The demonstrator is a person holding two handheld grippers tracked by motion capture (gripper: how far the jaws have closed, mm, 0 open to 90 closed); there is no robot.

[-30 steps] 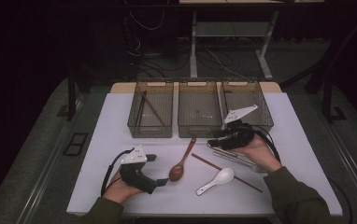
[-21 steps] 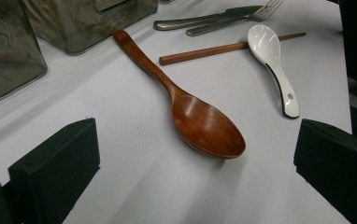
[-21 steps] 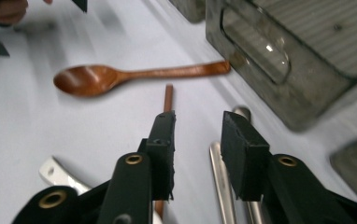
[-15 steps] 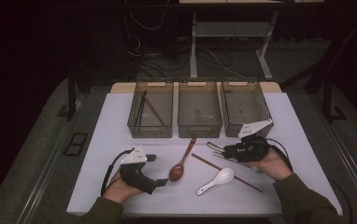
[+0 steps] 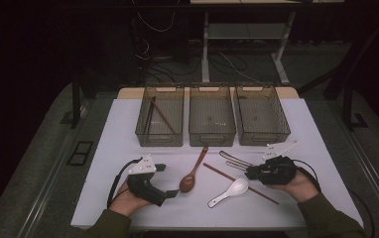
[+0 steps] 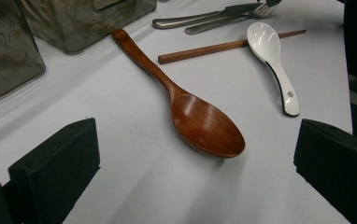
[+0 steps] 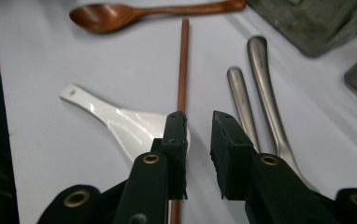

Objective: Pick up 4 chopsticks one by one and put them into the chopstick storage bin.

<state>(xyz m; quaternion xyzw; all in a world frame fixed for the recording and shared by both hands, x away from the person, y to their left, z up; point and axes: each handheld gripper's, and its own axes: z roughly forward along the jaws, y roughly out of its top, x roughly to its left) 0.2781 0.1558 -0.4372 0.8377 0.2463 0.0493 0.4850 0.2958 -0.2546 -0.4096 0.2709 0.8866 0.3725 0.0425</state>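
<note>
The right tongs (image 7: pixel 199 122) were seen low over the white table (image 5: pixel 118 144), their jaws having just been closing, a narrow gap left between the pads and nothing pressed in it. They were placed between the long brown wooden chopstick (image 7: pixel 183 60), which ran just beside the left pad, and the two silver metal utensil handles (image 7: pixel 256 88) on the other side. The glossy white ceramic spoon (image 7: pixel 120 122) was found just left of them, beside the chopstick. The left tongs (image 5: pixel 160 186) were held wide open and empty near the table's near-left edge, with the brown wooden spoon (image 6: pixel 186 107) lying ahead between the jaws, untouched. Three smoky transparent plastic bins (image 5: pixel 212 134) were ranged along the far side.
</note>
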